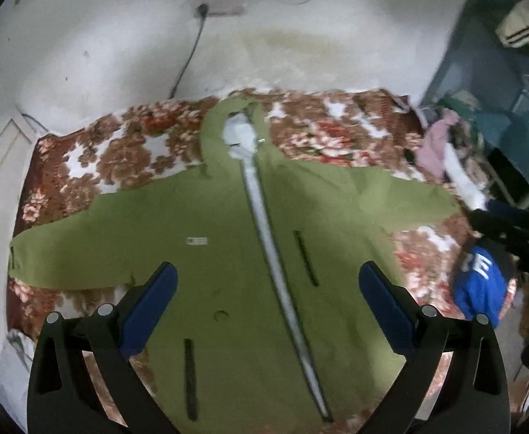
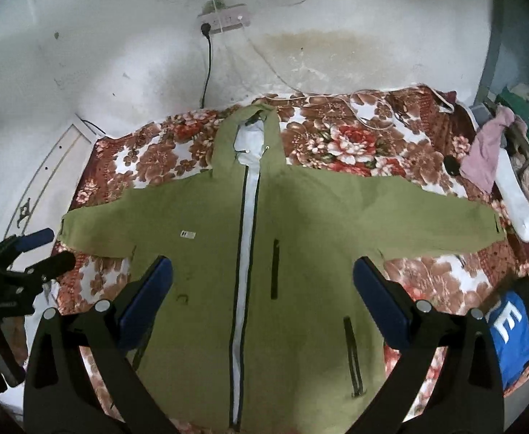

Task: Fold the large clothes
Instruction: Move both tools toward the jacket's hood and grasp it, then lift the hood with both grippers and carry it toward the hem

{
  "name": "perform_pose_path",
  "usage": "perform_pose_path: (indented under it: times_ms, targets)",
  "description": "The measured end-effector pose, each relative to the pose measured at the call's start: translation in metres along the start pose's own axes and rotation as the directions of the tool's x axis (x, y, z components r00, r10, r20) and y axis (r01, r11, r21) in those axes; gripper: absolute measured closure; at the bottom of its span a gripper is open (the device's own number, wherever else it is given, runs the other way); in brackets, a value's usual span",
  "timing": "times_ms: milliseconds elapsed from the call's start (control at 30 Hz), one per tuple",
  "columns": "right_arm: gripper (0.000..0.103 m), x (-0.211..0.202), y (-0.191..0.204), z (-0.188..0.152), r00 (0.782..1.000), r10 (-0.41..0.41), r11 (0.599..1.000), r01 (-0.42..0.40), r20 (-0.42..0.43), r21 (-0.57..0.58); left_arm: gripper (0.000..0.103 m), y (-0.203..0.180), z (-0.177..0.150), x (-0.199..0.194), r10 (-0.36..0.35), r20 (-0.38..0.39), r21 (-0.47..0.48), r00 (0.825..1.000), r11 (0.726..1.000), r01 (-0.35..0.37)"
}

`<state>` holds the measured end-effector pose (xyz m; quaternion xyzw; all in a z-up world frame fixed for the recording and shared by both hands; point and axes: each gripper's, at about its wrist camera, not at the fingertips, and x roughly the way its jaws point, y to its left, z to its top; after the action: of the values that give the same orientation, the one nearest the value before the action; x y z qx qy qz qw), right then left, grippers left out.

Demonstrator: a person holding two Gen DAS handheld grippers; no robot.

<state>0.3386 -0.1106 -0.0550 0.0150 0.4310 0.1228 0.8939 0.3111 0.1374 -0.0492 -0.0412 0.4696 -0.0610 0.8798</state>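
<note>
A large olive-green hooded jacket [image 1: 228, 238] lies flat and face up on a floral blanket [image 1: 119, 144], sleeves spread to both sides, with a pale zipper strip down the front. It also shows in the right wrist view [image 2: 300, 217]. My left gripper [image 1: 268, 278] is open and empty, held above the jacket's lower body. My right gripper [image 2: 262, 271] is open and empty, held above the jacket's middle. The left gripper also shows at the left edge of the right wrist view [image 2: 43, 249], off the jacket's left sleeve.
A blue garment with white letters [image 2: 510, 332] lies on the blanket [image 2: 355, 137] at the lower right. Pink and white clothes [image 2: 489, 152] are piled at the right edge. A white wall with a socket strip and hanging cable [image 2: 208, 68] stands behind the bed.
</note>
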Motion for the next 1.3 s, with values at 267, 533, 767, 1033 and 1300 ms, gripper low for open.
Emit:
perform_pose_path:
  times_ms: [267,533,767,1033,1300]
  targets:
    - [0.005,0.104,0.000,0.067,0.999,-0.005,1.000,0.004,-0.033,-0.031,0.005,0.036,0.056,0.069,0.077,0.017,0.015,0.997,0.997,-0.078]
    - [0.005,0.217,-0.007,0.143,0.999,0.020,0.997,-0.023,-0.046,-0.079,0.005,0.073,0.118,0.133,0.098,0.066,0.000,0.993,0.995,-0.098]
    - [0.005,0.321,-0.013,0.192,0.995,0.063,0.994,-0.070,-0.083,-0.085,0.005,0.106,0.164,0.203,0.124,0.060,0.014,0.990,0.992,-0.125]
    - [0.005,0.444,-0.017,0.225,0.990,0.040,0.991,-0.057,-0.139,-0.120,0.005,0.148,0.209,0.311,0.146,0.023,0.050,0.989,0.988,-0.147]
    - [0.005,0.534,-0.046,0.253,0.983,0.066,0.995,-0.078,-0.173,-0.065,0.005,0.175,0.242,0.413,0.181,0.023,0.168,0.983,0.969,-0.183]
